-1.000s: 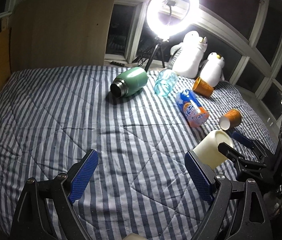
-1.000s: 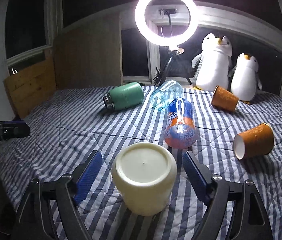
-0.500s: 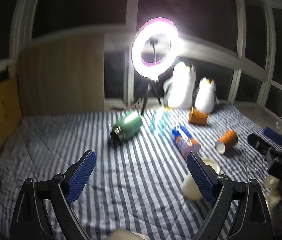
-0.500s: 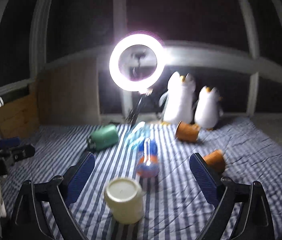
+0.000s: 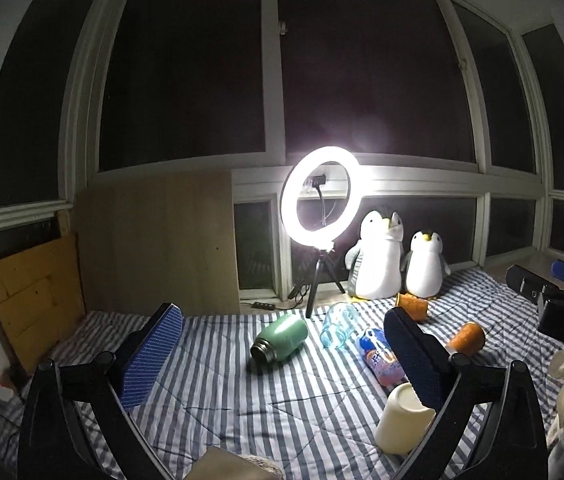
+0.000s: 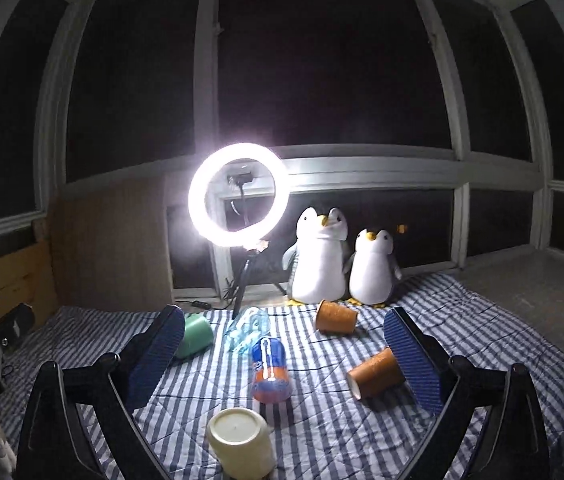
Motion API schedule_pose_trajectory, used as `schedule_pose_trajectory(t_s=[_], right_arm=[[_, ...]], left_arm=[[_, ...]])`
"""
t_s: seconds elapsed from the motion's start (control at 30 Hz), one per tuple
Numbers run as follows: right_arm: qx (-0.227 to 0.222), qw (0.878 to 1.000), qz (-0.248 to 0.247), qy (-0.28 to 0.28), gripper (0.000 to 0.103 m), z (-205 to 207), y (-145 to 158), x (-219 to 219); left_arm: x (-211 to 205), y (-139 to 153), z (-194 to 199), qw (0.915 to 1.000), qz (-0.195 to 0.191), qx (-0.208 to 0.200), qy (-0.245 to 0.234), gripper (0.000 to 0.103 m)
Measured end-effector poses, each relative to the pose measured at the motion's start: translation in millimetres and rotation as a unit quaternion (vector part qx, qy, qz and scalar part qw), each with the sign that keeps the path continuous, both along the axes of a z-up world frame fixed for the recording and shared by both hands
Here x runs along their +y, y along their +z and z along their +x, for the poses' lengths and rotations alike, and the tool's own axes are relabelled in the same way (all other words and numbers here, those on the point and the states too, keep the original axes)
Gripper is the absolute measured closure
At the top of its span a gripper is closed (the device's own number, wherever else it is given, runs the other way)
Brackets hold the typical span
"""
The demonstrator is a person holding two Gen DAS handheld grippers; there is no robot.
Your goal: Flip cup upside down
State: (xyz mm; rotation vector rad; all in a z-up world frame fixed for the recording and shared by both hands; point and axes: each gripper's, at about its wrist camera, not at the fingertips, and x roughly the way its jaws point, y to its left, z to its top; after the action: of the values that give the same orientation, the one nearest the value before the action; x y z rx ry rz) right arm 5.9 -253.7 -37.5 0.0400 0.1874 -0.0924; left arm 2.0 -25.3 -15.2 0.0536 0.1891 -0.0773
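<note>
While both grippers hang above the striped bed (image 6: 482, 320), the cream cup (image 6: 242, 442) stands bottom-up below and between the right gripper's (image 6: 286, 360) jaws, untouched. Those jaws gape wide and hold nothing, as do the left gripper's (image 5: 282, 356). Beyond them lies a soda can (image 6: 270, 372).
</note>
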Motion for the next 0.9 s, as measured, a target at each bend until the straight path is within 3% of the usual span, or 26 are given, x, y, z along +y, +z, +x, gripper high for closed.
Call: schedule_pose_trajectory(t_s=[0.53,0.9], right_arm=[[-0.012,1.000,-0.013,-0.012,0.001,-14.5,6.3,-1.2],[-0.004,1.000,-0.013,-0.020,0.001,-21.4,-4.2,2.3]], left_arm=[[3.3,5.8,-11.1,0.9999,-0.007,-0.001,0.011,0.000],[13.0,-7.3,-9.0,0.9994,-0.015,0.018,0.025,0.001]])
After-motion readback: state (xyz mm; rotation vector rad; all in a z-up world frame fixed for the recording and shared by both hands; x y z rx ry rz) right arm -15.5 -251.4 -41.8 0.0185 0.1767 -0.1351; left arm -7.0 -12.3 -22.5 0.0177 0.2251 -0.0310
